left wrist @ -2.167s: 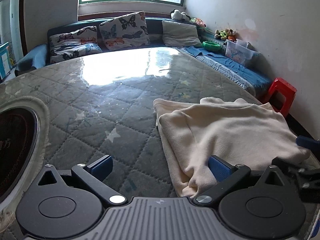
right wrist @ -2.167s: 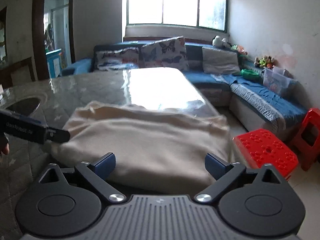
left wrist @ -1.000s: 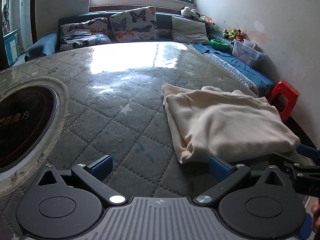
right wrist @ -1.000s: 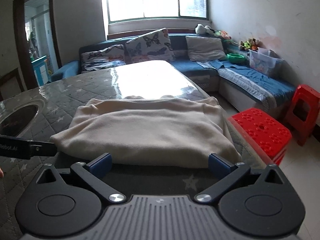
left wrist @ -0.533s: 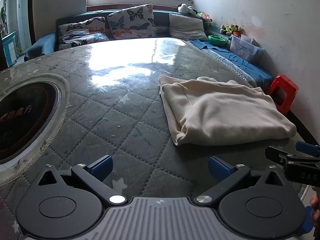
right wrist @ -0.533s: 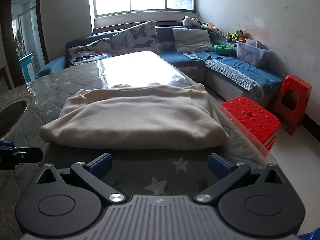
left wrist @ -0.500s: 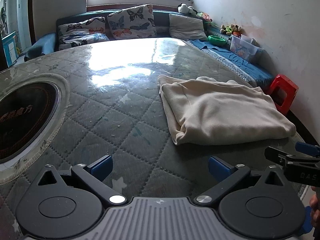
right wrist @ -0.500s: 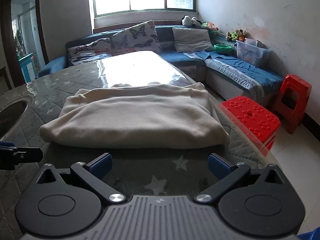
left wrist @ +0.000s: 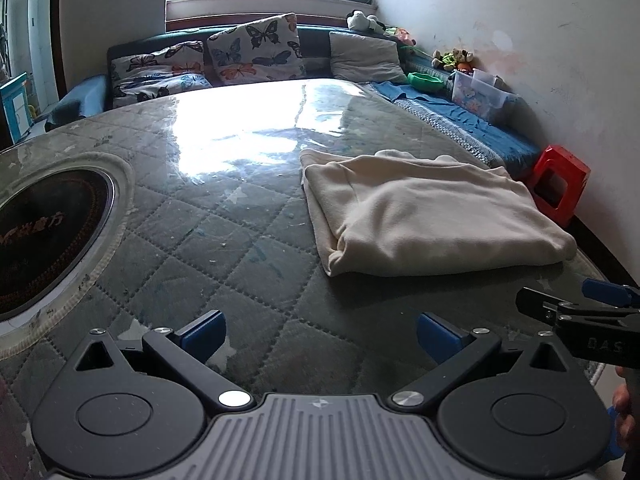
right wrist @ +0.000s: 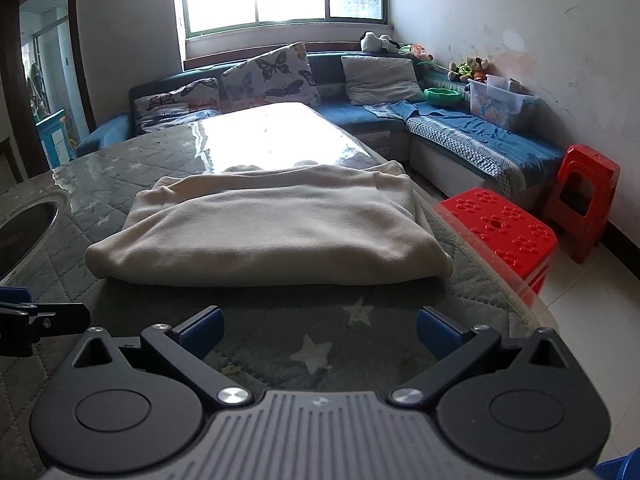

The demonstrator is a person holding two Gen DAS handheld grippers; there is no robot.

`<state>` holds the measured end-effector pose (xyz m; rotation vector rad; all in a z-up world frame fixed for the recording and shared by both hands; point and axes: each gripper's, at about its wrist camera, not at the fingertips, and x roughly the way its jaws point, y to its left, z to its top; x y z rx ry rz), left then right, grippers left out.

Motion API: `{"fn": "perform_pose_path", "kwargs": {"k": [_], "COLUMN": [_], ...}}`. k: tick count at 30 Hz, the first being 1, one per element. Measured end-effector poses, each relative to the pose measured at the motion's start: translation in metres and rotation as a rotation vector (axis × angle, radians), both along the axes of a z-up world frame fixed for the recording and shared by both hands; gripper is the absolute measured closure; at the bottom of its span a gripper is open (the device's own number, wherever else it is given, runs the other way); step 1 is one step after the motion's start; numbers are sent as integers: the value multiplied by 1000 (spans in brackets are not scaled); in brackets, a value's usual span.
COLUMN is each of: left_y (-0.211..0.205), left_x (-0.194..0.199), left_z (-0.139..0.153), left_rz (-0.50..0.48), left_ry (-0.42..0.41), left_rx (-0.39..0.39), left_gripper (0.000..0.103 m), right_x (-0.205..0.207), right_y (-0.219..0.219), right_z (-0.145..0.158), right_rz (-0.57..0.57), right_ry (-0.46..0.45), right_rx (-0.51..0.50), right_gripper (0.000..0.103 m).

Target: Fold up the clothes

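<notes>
A cream garment (left wrist: 424,220) lies folded into a thick rectangle on the quilted grey-green table cover (left wrist: 200,240), near the table's right edge. In the right wrist view the same folded garment (right wrist: 272,232) fills the middle, straight ahead of the fingers. My left gripper (left wrist: 320,336) is open and holds nothing, hovering over bare cover short of the fold and to its left. My right gripper (right wrist: 318,330) is open too, empty, just before the garment's near edge. Its black tip (left wrist: 576,316) shows at the right of the left wrist view.
A round dark inset (left wrist: 44,232) sits in the table at the left. Two red plastic stools (right wrist: 500,232) (right wrist: 584,196) stand beside the table's right edge. A blue corner sofa (right wrist: 460,136) with butterfly cushions (left wrist: 256,52) runs along the far wall and right wall.
Both grippers have drawn back from the folded garment and let it rest on the table. It now lies farther ahead in both views.
</notes>
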<state>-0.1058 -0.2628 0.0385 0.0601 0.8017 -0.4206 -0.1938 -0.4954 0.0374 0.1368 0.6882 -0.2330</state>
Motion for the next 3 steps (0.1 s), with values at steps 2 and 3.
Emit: {"fn": "perform_pose_path", "kwargs": {"k": [2, 3], "left_y": [-1, -1], "left_x": [-2, -3], "left_z": [1, 2], "left_rz": [-5, -9], "left_ry": [-5, -7], "left_rx": [2, 2], "left_gripper": [0, 0], "right_x": [-2, -2], "right_y": [1, 2], "right_z": [0, 0], "right_rz": [3, 4], "right_ry": [-1, -1], "right_rx": [1, 1], "right_gripper": [0, 0]}}
